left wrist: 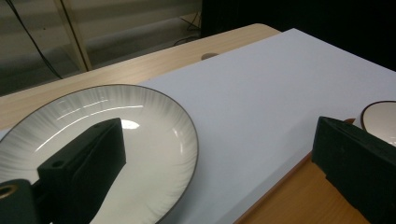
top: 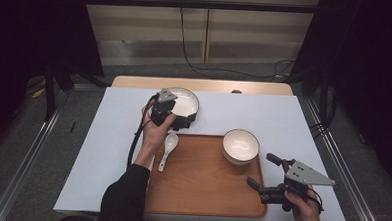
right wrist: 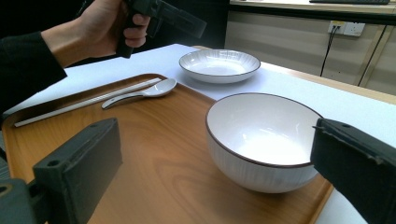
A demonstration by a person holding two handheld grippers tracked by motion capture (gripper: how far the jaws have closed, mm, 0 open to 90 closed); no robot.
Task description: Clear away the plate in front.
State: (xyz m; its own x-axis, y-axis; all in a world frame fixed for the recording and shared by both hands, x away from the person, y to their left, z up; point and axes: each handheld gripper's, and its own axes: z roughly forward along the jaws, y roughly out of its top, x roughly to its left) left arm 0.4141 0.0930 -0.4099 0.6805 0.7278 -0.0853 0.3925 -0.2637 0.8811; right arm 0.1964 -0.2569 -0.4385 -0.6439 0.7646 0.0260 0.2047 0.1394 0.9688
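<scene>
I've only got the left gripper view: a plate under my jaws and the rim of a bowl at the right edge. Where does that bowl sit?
Observer: The bowl stands empty on a wooden tray, at its far right corner.
Operator: Anything else on that tray?
Observer: A white spoon and white chopsticks lie along its left side.
Operator: And the right gripper?
Observer: The right gripper is open, held over the tray's near right corner, on the near side of the bowl and apart from it.
</scene>
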